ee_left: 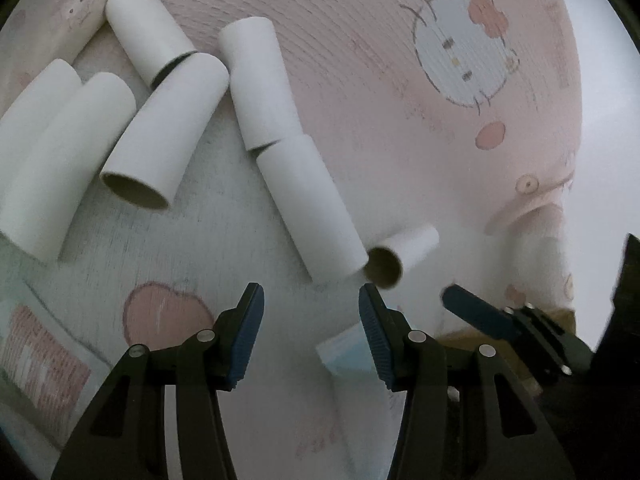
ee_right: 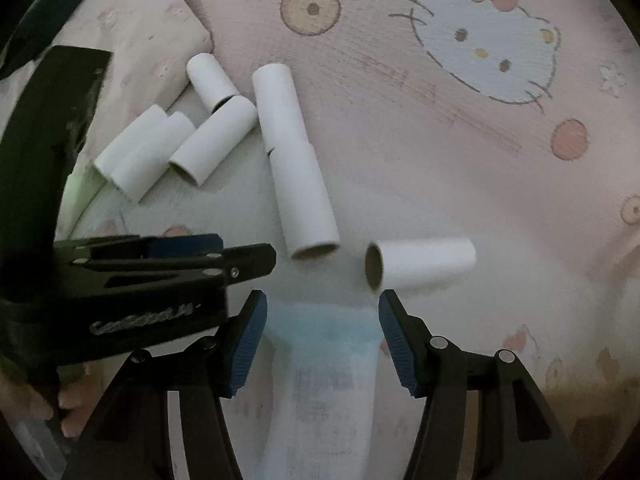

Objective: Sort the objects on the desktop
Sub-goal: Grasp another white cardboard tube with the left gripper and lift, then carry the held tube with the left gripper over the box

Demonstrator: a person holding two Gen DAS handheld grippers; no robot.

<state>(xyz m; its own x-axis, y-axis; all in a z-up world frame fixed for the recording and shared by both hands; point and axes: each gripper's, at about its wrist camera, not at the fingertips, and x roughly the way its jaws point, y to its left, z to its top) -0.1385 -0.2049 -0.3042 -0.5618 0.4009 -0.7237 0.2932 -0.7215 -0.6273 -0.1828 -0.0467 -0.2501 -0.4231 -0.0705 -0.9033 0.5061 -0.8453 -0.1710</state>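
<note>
Several white cardboard tubes lie on a pink cartoon-print cloth [ee_left: 360, 60]. In the left wrist view a cluster of tubes [ee_left: 164, 128] lies upper left, a long tube [ee_left: 308, 208] runs to the centre, and a short tube [ee_left: 400, 256] lies just beyond my open, empty left gripper [ee_left: 311, 300]. In the right wrist view the short tube [ee_right: 420, 266] lies just ahead of my open, empty right gripper [ee_right: 322, 308], with the long tube [ee_right: 300, 188] and the cluster [ee_right: 172, 148] further left. The left gripper [ee_right: 224, 252] shows at left.
A white and light-blue pack [ee_right: 324, 360] lies under the right gripper, and its corner shows in the left wrist view [ee_left: 348, 352]. The right gripper's finger [ee_left: 480, 316] shows at lower right. A folded cloth [ee_right: 148, 40] lies at the upper left. A Hello Kitty print [ee_right: 488, 48] lies to the far right.
</note>
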